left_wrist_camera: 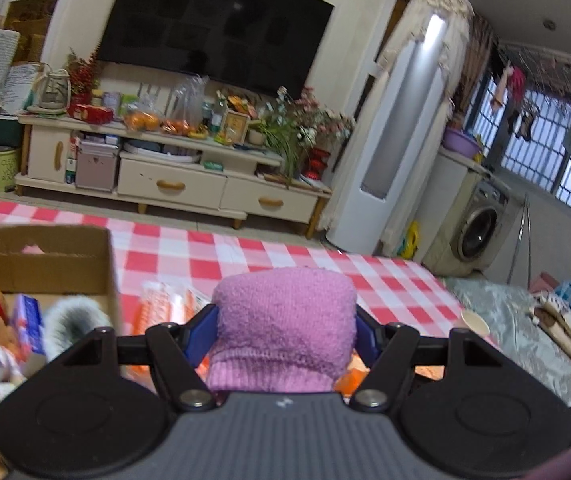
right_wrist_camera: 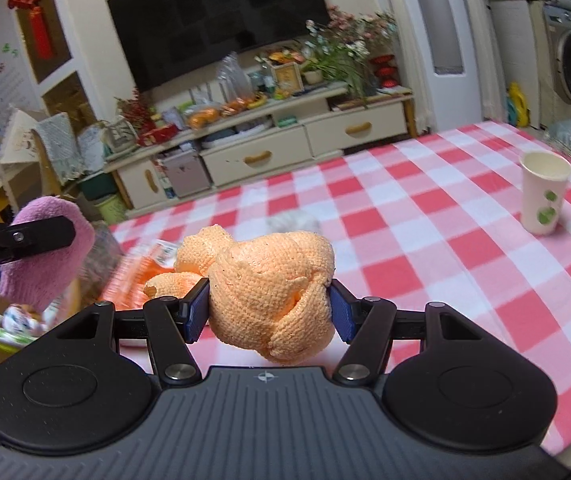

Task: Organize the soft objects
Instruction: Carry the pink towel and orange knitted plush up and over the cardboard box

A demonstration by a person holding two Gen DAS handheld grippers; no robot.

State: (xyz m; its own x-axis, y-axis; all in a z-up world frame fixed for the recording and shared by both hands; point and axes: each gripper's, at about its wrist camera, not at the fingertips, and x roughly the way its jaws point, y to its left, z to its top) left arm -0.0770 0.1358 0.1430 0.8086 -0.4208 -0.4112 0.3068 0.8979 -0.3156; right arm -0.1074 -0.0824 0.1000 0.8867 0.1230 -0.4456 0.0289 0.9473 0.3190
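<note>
Checked tablecloth (right_wrist_camera: 425,208) on table: paper cup (right_wrist_camera: 543,196) (upright), cardboard box (left_wrist_camera: 45,256), orange packet (left_wrist_camera: 165,308).

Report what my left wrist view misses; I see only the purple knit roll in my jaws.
Observer: The right gripper is clamped on an orange knit bundle.
Operator: State what stands on the table on that side.
Observer: A paper cup, upright on the checked cloth, apart from the bundle.
Operator: Say how my roll looks from there.
Observer: The purple roll shows in the left gripper at that view's left edge, raised off the table.
</note>
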